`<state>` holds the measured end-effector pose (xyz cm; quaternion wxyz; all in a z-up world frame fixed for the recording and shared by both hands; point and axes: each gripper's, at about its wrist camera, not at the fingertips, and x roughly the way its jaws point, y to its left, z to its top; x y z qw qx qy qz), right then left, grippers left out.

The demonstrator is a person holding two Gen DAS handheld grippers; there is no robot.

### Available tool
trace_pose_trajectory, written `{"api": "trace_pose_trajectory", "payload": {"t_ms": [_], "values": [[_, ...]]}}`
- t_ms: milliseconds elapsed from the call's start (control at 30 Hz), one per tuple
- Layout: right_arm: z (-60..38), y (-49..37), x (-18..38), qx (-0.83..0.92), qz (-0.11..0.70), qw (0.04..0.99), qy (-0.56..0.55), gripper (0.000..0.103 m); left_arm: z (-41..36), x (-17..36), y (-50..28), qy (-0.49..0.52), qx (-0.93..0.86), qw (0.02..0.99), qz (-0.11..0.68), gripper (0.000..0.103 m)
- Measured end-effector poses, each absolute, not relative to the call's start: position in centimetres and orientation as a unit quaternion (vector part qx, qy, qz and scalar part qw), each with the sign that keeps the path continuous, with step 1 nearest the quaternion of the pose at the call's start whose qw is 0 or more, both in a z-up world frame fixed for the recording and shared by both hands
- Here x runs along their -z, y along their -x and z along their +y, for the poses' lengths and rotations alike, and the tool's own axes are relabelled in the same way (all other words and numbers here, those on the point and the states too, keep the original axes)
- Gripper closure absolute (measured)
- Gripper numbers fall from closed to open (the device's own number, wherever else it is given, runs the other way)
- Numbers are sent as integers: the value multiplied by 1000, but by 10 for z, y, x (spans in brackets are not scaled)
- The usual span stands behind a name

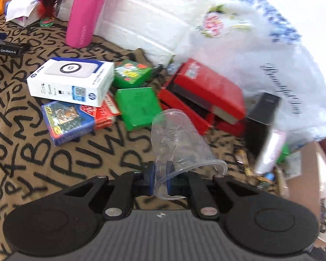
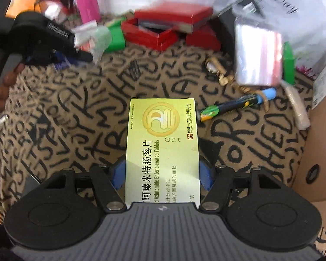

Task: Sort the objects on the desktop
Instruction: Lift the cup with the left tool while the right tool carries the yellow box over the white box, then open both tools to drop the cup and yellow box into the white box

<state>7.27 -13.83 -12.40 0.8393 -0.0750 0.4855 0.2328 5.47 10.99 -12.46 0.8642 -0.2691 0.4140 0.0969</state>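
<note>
Closest in the left wrist view, the left gripper (image 1: 160, 181) has its jaws nearly closed on the rim of a clear plastic cup (image 1: 178, 143), tilted above the lettered cloth (image 1: 54, 163); boxes lie beyond, a white box (image 1: 70, 81) among them. Closest in the right wrist view, the right gripper (image 2: 162, 174) clamps a yellow-green tablet box (image 2: 163, 150) by its long sides, jaws about half open, over the same cloth, a marker pen (image 2: 237, 105) nearby.
</note>
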Motion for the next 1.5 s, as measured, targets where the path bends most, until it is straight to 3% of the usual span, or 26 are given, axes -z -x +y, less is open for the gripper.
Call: {"api": "trace_pose_trajectory", "payload": {"t_ms": [533, 1000, 1267, 1500], "values": [[-250, -35, 50, -147, 381, 913, -19, 39, -25, 54, -42, 228, 80, 889, 390, 94], [-402, -24, 8, -8, 318, 947, -38, 39, -169, 13, -93, 179, 210, 889, 365, 94], [-470, -52, 22, 48, 323, 944, -42, 39, -239, 6, -141, 156, 241, 882, 375, 94], [-501, -84, 62, 66, 356, 931, -51, 39, -293, 31, -190, 137, 256, 865, 410, 94]]}}
